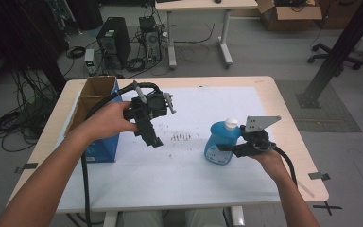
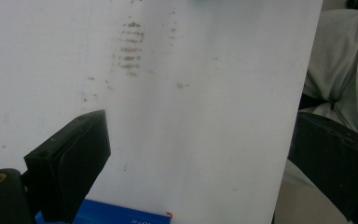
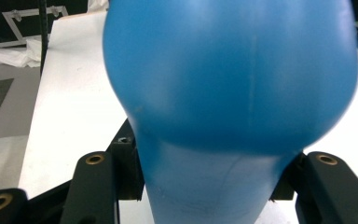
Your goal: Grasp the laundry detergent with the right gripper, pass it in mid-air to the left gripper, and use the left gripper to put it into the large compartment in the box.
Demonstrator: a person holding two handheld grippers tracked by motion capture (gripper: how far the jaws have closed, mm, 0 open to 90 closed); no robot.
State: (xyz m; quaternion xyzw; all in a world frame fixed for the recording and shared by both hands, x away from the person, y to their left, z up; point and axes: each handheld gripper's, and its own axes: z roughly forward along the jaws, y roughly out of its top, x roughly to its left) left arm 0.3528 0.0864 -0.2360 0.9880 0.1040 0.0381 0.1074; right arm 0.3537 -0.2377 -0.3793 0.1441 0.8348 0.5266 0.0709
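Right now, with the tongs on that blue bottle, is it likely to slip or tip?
The blue bottle looks smooth and rounded, so it may slip. The right tongs squeeze its narrow part, which probably helps. Tilted with its white cap upward, it could swing.

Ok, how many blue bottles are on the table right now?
1. The blue bottle is at the table's right, on the white sheet, clamped in the right hand-held gripper. Another could be hidden inside the open cardboard box at left.
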